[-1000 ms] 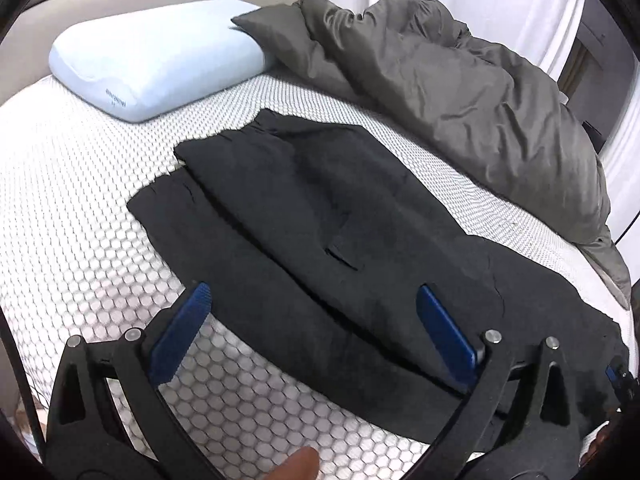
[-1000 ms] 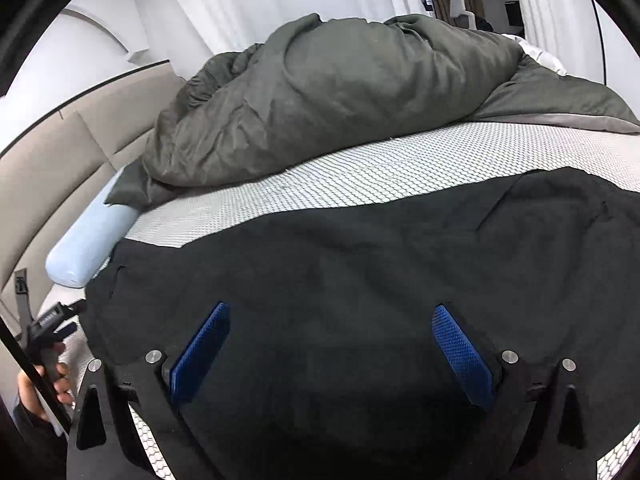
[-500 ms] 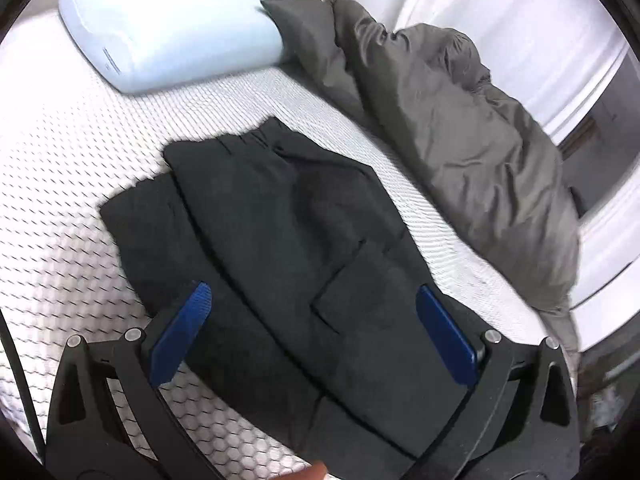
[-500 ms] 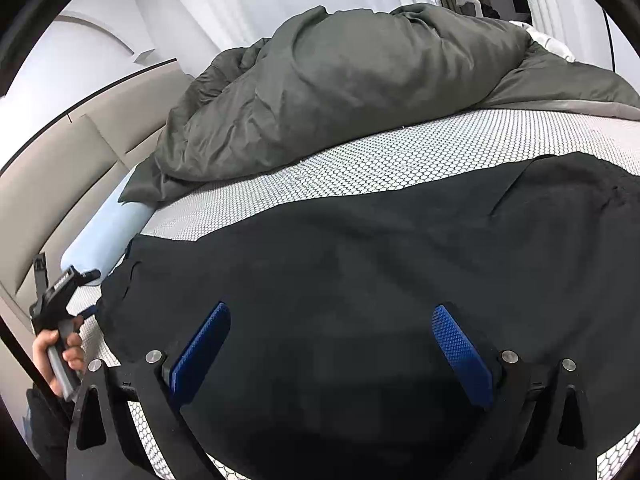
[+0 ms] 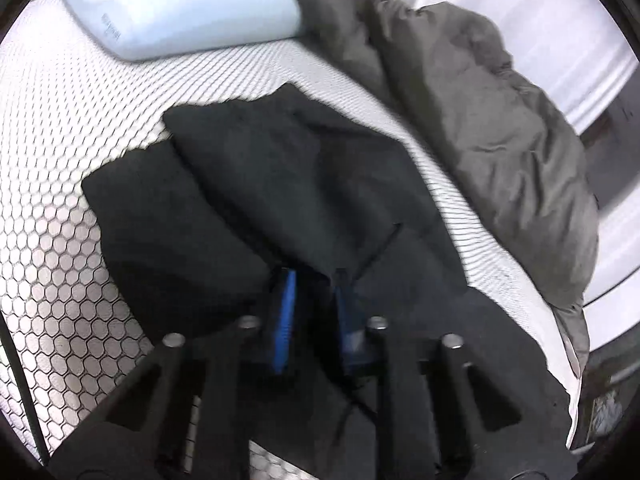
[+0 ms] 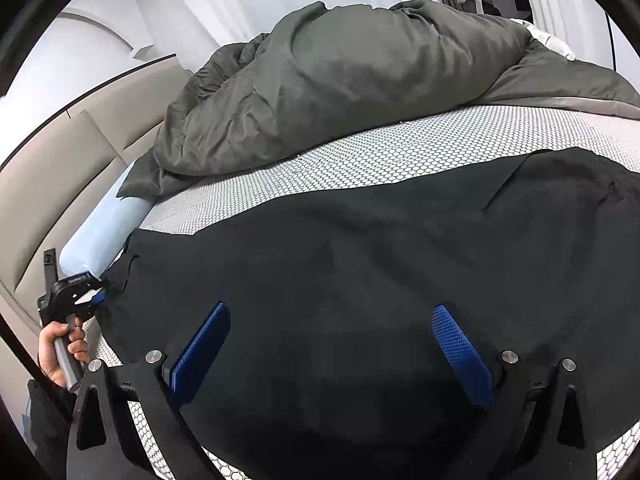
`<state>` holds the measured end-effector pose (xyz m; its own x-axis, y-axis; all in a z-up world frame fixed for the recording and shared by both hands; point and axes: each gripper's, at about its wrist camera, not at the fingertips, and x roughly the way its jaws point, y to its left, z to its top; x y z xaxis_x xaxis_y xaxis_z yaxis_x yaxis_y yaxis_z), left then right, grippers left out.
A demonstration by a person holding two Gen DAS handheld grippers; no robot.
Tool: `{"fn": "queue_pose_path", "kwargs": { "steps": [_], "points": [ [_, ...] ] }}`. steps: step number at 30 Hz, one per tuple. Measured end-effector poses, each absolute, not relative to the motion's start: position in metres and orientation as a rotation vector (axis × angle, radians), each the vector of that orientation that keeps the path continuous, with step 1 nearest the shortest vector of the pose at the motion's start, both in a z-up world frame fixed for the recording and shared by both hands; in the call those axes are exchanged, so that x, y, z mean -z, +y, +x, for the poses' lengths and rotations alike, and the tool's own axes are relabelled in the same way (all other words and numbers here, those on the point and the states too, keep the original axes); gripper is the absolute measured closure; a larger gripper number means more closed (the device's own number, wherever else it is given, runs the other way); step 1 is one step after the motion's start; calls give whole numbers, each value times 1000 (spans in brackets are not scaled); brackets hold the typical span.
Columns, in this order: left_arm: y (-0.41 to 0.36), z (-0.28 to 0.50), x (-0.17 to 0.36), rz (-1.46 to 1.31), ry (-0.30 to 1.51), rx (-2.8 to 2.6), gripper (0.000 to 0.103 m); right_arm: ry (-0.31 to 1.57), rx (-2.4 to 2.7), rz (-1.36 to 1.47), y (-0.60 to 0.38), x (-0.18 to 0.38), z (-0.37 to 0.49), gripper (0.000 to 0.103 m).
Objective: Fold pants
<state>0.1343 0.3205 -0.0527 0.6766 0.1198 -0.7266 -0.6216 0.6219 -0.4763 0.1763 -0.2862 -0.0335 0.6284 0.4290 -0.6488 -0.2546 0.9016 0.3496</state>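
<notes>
The black pants [image 5: 288, 184] lie spread across the honeycomb-patterned mattress [image 5: 52, 168], partly folded, with one layer lapped over another. The left tool [image 5: 314, 280] is closing, its blue pads nearly together with a fold of the pants' fabric between them (the view is blurred, so the exact bite is hard to judge). From the right wrist view, a hand [image 6: 60, 354] grips its handle at the pants' edge. The right tool [image 6: 332, 344] hangs over the dark cloth with its pads wide apart, holding nothing. A pale blue pillow [image 5: 180, 4] and a rumpled grey duvet [image 6: 340, 80] sit beyond.
</notes>
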Motion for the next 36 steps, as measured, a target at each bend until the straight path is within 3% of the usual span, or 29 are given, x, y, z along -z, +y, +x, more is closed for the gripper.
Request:
{"fn": "queue_pose_path", "kwargs": {
  "steps": [3, 10, 17, 20, 21, 23, 24, 25, 29, 32, 34, 36],
  "points": [
    [325, 129, 56, -830, 680, -482, 103, 800, -385, 217, -283, 35, 176, 0],
    [301, 76, 0, -748, 494, -466, 103, 770, -346, 207, -292, 32, 170, 0],
    [319, 74, 40, -772, 668, -560, 102, 780, -343, 210, -297, 34, 167, 0],
    [319, 67, 37, -810, 656, -578, 101, 787, -356, 213, -298, 34, 167, 0],
    [314, 64, 29, -792, 637, -585, 96, 788, -358, 210, -300, 33, 166, 0],
    [298, 61, 10, -730, 600, -588, 77, 784, -351, 207, -306, 31, 165, 0],
    [285, 61, 0, -702, 571, -573, 55, 792, -354, 203, -308, 32, 165, 0],
    [275, 62, -5, -688, 554, -559, 38, 801, -362, 192, -310, 32, 164, 0],
    [201, 98, -19, -543, 581, -368, 31, 787, -403, 81, -293, 35, 154, 0],
    [153, 126, -19, -430, 626, -274, 30, 755, -458, -44, -261, 35, 142, 18],
    [116, 143, -8, -364, 683, -207, 30, 764, -494, -101, -240, 40, 139, 39],
    [93, 156, 8, -350, 750, -151, 30, 805, -528, -145, -224, 50, 139, 49]
  ]
}}
